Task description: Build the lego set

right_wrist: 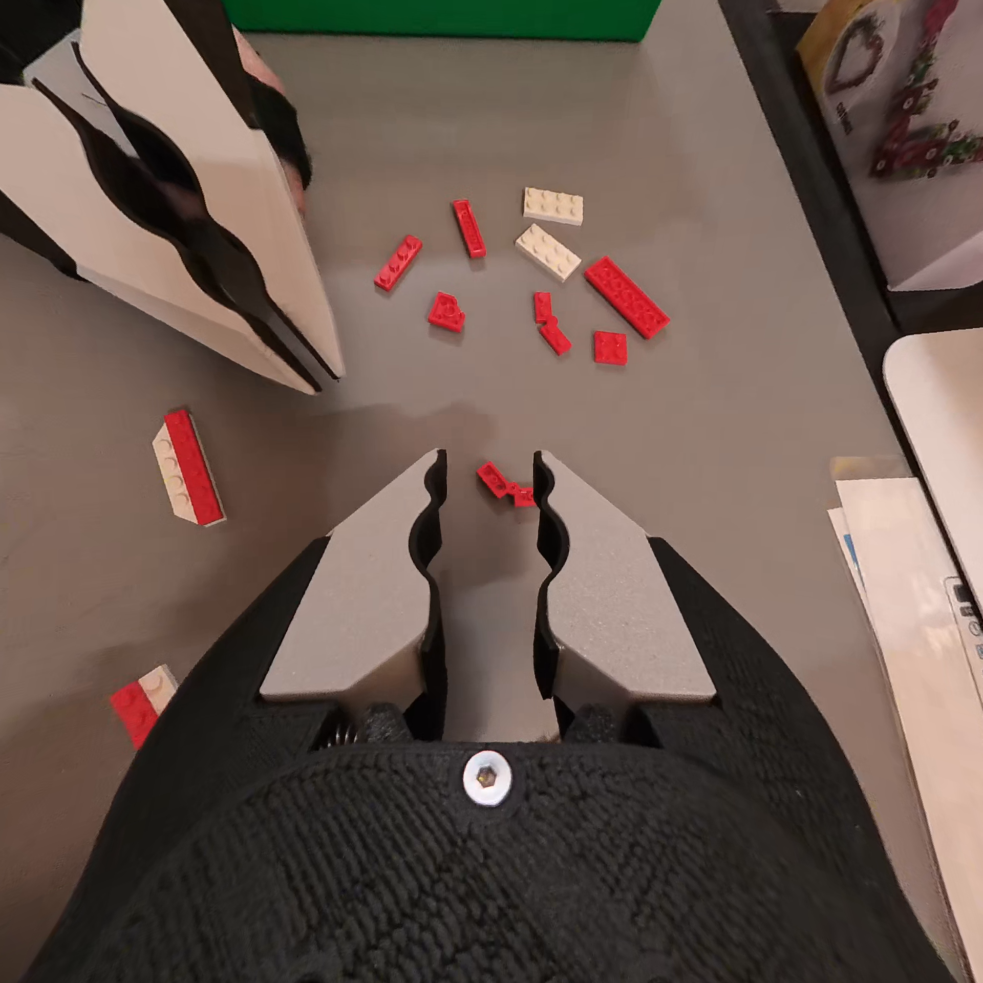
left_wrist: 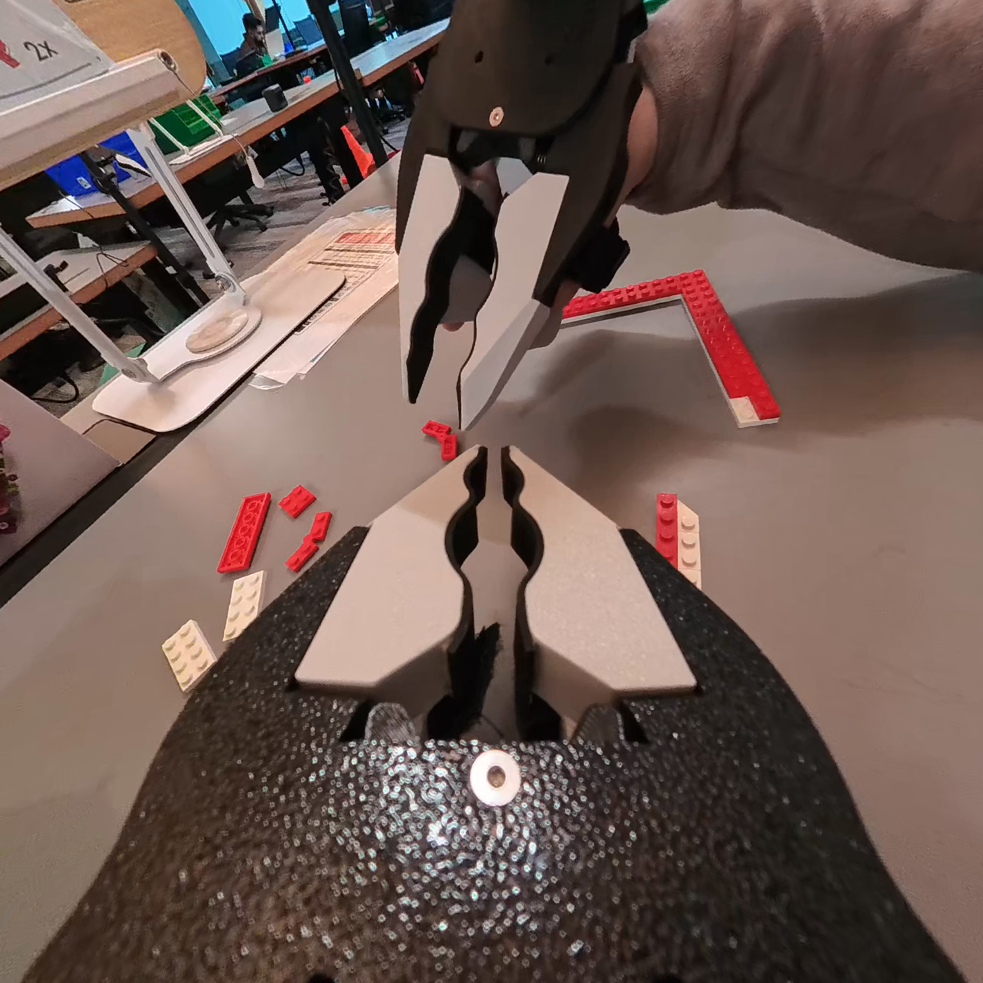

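My left gripper (left_wrist: pixel 494 451) is shut and empty, hovering just above the grey table; it also shows at the upper left of the right wrist view (right_wrist: pixel 328 384). My right gripper (right_wrist: pixel 489 453) is open, its tips on either side of a small red hinge piece (right_wrist: pixel 505 486) that lies on the table. In the left wrist view the right gripper (left_wrist: pixel 440 414) points down over that piece (left_wrist: pixel 441 437). A red L-shaped frame (left_wrist: pixel 718 330) lies at the far right. A red and white brick stack (right_wrist: pixel 189 468) lies to the left.
Loose pieces lie ahead: a long red plate (right_wrist: pixel 626 297), two white plates (right_wrist: pixel 547 251), a red square plate (right_wrist: pixel 610 347), another hinge (right_wrist: pixel 550 322). A white stand base (left_wrist: pixel 175 372) and papers (left_wrist: pixel 340 287) sit far left. The set's box (right_wrist: pixel 904 133) and a green bin (right_wrist: pixel 436 18) stand beyond. Spacing between my two grippers at the tips: around 6 centimetres. From the right gripper's tips to the hinge (right_wrist: pixel 550 322) is close to 9 centimetres. My left wrist view (left_wrist: pixel 311 538) looks at it from another angle.
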### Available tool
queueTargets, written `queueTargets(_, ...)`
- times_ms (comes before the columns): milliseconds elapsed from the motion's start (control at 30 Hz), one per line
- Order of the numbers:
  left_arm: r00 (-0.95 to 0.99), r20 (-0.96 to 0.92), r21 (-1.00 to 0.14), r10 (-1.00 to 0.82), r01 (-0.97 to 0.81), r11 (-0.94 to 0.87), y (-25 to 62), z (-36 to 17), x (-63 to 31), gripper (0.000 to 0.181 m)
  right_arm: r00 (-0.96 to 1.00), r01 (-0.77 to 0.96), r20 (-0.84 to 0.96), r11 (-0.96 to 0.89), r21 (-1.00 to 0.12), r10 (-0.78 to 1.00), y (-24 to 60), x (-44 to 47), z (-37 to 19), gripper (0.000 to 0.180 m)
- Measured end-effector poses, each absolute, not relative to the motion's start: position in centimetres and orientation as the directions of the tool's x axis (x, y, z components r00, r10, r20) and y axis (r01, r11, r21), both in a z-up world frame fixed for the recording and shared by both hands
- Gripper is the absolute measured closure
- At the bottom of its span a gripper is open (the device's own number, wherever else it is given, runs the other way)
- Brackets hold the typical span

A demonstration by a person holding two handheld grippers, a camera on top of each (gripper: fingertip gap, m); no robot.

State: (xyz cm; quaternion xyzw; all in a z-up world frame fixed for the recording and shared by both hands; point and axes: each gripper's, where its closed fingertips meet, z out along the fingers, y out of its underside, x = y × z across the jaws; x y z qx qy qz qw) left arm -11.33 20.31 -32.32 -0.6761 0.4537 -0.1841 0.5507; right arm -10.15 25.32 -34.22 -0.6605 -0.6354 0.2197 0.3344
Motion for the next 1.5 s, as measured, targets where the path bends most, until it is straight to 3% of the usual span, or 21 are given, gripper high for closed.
queueTargets(700, 0.616, -0.207, -0.941, -0.76, -0.338, -0.018, 21.6, -31.3, -12.4, 0.181, 0.116, 0.698, 0.077, -0.027, -0.716, 0.99, 25.7, -9.0, -35.2, 0.149)
queueTargets(967, 0.87, -0.23, -0.956, -0.436, -0.287, -0.067, 25.4, -30.1, -18.6, 0.181, 0.133, 0.707, 0.05, -0.059, -0.705, 0.99, 26.0, -8.8, -36.0, 0.149)
queueTargets(1500, 0.858, -0.218, -0.962, -0.465, -0.269, -0.046, 25.1, -29.8, -17.9, 0.181, 0.188, 0.702, -0.007, -0.139, -0.698, 0.982, 26.6, -9.2, -37.1, 0.137)
